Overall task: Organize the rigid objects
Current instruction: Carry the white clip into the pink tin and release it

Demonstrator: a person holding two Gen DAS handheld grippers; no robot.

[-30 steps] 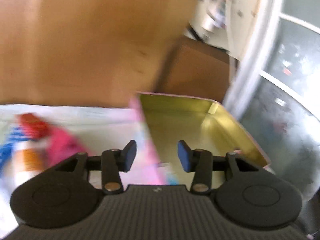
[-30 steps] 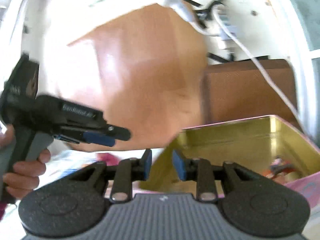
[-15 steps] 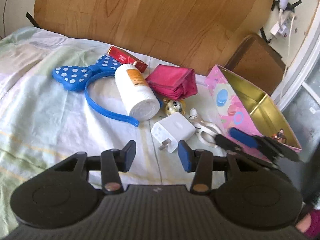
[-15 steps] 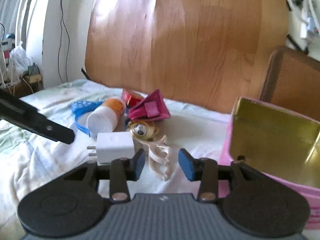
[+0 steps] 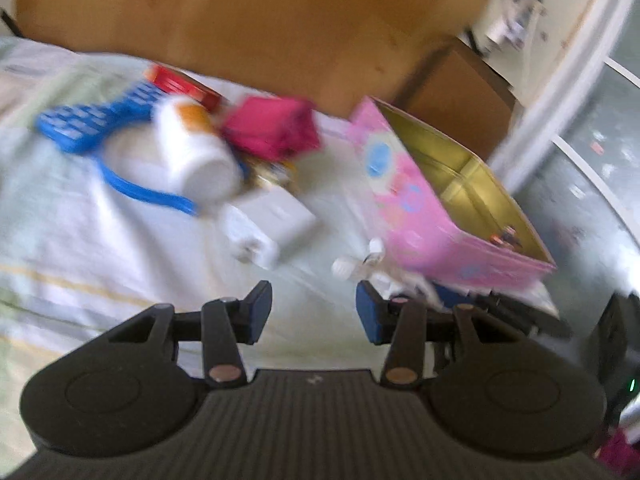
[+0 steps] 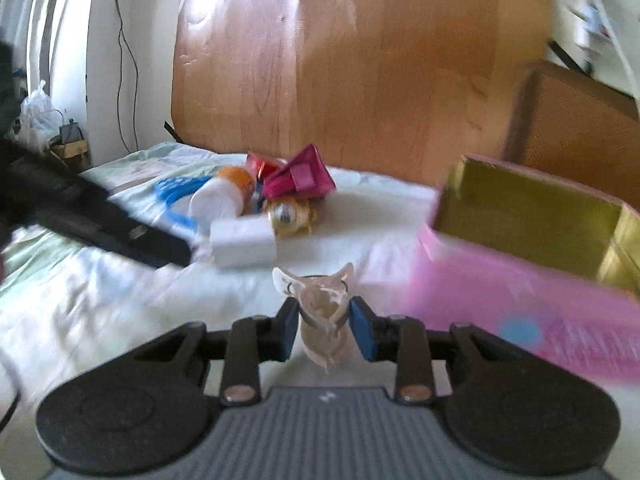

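Now the right gripper (image 6: pixel 324 330) has just been closing, and its blue pads (image 6: pixel 362 330) press both sides of a pale, translucent hair clip (image 6: pixel 322 320). The clip has two curved, pointed prongs sticking up and forward, and a cloudy cream body that hangs a little below the pads. It sits just above the pale sheet of the bed (image 6: pixel 100 320), close beside the pink tin box (image 6: pixel 520 312), whose inside is gold-coloured and whose outer wall carries blue round marks.

Further back on the bed lies a loose cluster: a white charger plug (image 6: pixel 242 244), a white bottle with an orange label (image 6: pixel 220 200), a blue headband (image 6: pixel 176 196), a magenta pouch (image 6: pixel 302 180), a small red box (image 6: pixel 258 164) and a small round gold trinket (image 6: pixel 288 214). All are blurred.

The left gripper (image 5: pixel 314 312) hangs over the sheet with its jaws apart and nothing between them; the plug (image 5: pixel 272 226) lies ahead of it, well clear of the pads.
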